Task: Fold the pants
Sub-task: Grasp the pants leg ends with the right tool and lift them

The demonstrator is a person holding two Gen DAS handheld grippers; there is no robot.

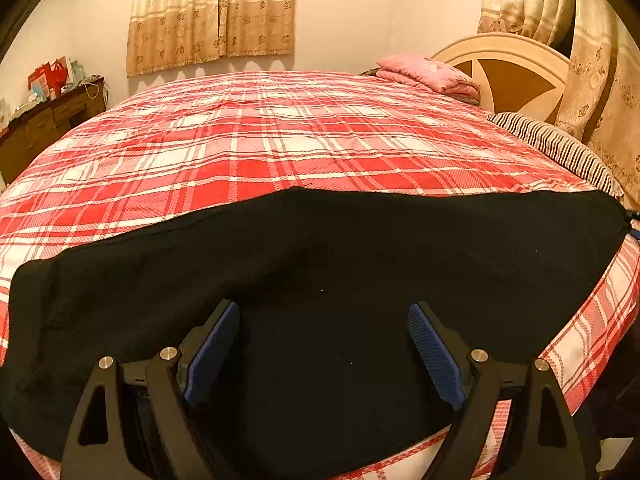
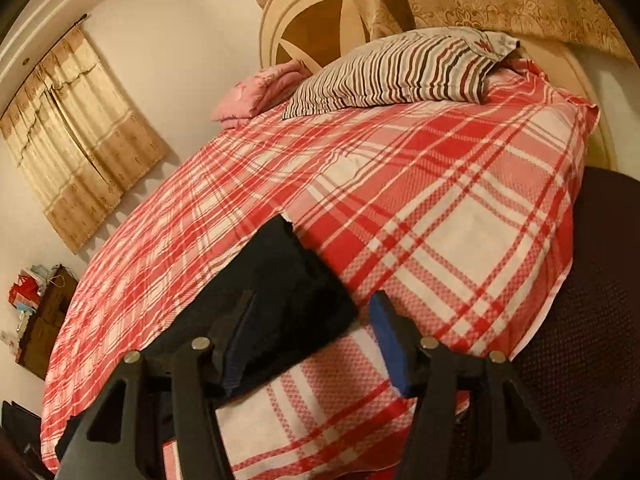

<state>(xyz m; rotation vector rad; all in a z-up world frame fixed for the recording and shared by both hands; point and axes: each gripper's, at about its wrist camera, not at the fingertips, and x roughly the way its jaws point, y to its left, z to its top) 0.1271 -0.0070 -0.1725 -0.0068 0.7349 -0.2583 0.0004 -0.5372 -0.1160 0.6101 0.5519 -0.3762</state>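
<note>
A home bedroom, shown by the bed (image 1: pixel 280 140) under a red and white plaid cover, with a striped pillow (image 2: pixel 400 72) and a folded pink quilt (image 1: pixel 428 72) at its rounded headboard (image 1: pixel 512 64), patterned beige curtains (image 1: pixel 212 12) on the wall behind it and a cluttered wooden dresser (image 1: pixel 48 120) beside it.

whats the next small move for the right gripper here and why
Probably ease the right gripper forward and left so the end of the black pants sits between both pads, then close. Its jaws stand open, nothing gripped, and the cloth lies flat on the plaid bedspread, mostly beside the left pad.
</note>
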